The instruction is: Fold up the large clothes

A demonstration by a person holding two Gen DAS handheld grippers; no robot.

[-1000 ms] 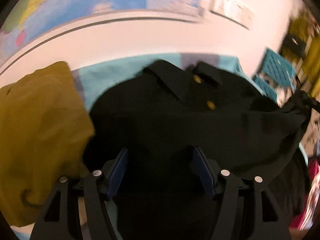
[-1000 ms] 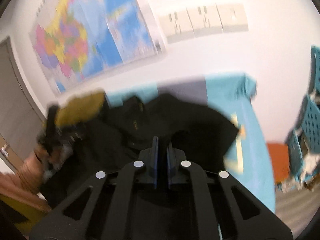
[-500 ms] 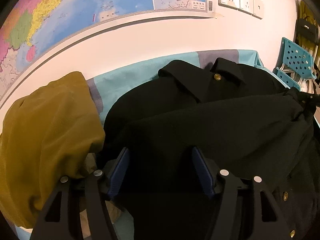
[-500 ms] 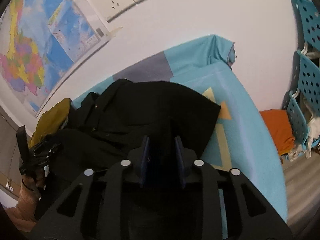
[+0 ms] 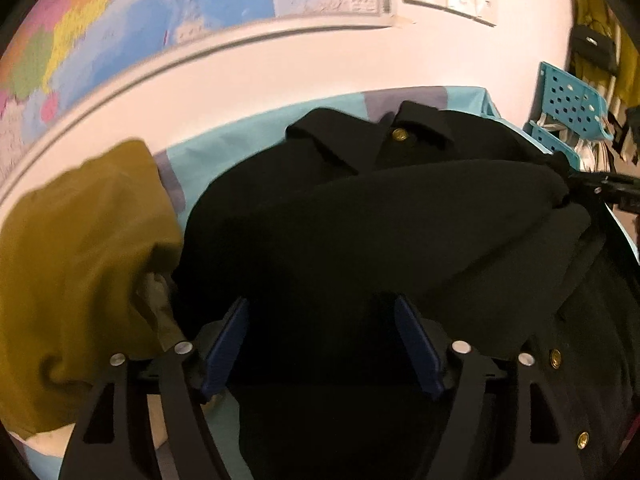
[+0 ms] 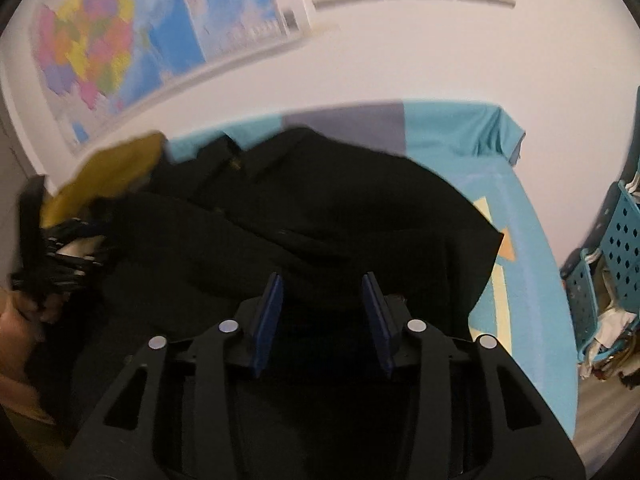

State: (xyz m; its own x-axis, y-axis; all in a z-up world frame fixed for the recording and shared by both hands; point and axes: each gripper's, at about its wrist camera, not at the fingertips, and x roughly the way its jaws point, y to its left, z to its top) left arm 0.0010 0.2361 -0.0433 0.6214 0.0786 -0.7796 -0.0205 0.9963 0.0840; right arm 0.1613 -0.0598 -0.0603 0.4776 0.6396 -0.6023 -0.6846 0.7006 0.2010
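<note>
The black coat (image 5: 400, 220) lies spread over the blue cloth (image 6: 520, 240) on the table, collar towards the wall, a fold laid across its middle. The left gripper (image 5: 320, 344) spreads its jaws wider above the fabric, apparently releasing. The right gripper (image 6: 322, 316), jaws apart and narrowing, pinches nothing yet. A mustard garment (image 5: 80, 240) waits beside.

Both views are being lit by dim, warm indoor light. The black coat (image 5: 380, 232) is being rendered almost without detail. The wall map (image 6: 120, 48) is being smeared by motion blur, and edges are being bent by fisheye distortion.
</note>
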